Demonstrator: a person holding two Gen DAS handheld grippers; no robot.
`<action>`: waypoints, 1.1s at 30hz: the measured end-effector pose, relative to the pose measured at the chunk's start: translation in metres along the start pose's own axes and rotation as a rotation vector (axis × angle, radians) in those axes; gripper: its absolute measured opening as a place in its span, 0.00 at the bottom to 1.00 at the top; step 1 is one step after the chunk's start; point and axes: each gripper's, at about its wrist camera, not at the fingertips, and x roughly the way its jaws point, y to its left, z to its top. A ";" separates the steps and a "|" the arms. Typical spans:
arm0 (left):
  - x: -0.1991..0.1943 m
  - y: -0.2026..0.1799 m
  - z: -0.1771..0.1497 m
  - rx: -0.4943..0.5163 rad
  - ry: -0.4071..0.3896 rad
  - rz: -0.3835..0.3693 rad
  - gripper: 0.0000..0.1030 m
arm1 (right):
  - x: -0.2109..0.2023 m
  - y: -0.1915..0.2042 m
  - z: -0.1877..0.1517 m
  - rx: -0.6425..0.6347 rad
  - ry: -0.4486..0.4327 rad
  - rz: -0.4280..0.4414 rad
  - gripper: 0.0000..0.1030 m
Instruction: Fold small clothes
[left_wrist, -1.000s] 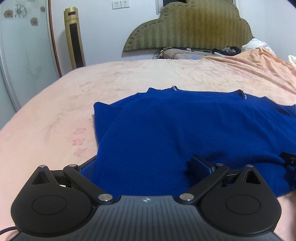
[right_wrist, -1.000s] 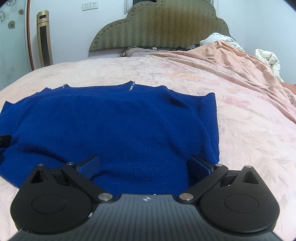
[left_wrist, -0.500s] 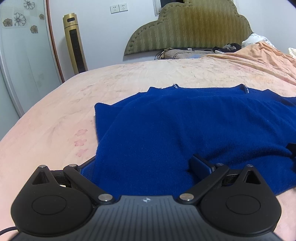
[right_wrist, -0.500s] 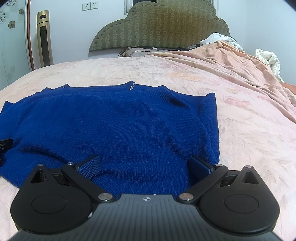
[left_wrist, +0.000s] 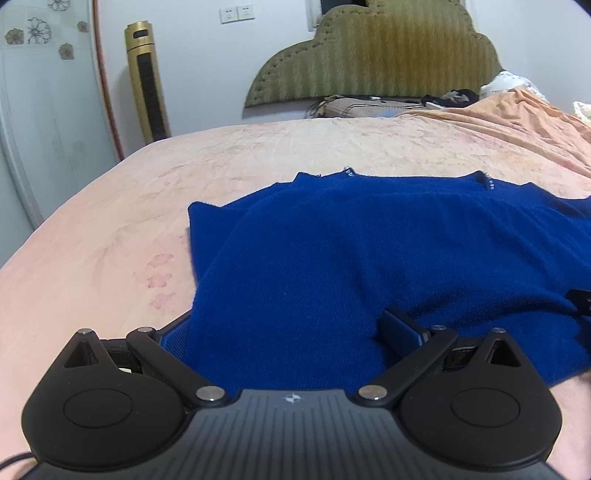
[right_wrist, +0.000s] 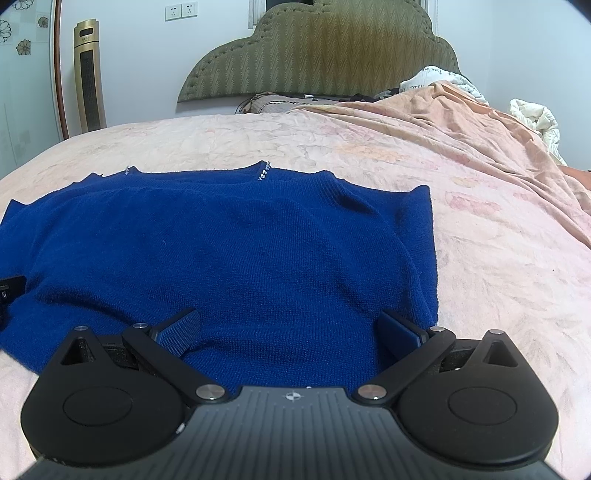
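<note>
Slightly raised left tool (left_wrist: 288, 332), sweater (left_wrist: 369, 251)

Bed (left_wrist: 110, 229) with pink floral sheet fills the frame. Olive padded headboard (right_wrist: 317, 51) stands against the white wall at its far end. Pillow (left_wrist: 354, 107) and dark clutter lie at the headboard's foot. Peach blanket (right_wrist: 480, 122) is bunched on the bed right of the headboard, white bedding (right_wrist: 535, 118) beyond it. Gold tower fan (left_wrist: 146, 77) stands left of the headboard, by a panel with flower stickers (left_wrist: 37, 31). Two wall sockets (left_wrist: 236, 14) sit above, between fan and headboard.
</note>
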 end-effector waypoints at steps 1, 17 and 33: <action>-0.002 0.004 0.002 0.006 -0.001 -0.006 1.00 | 0.000 0.000 0.000 -0.001 -0.001 0.001 1.00; 0.034 0.119 0.058 -0.140 0.061 -0.029 1.00 | -0.063 0.117 0.001 -0.345 -0.180 0.158 0.99; 0.125 0.141 0.089 -0.364 0.270 -0.514 1.00 | -0.049 0.249 -0.033 -0.748 -0.242 0.092 0.81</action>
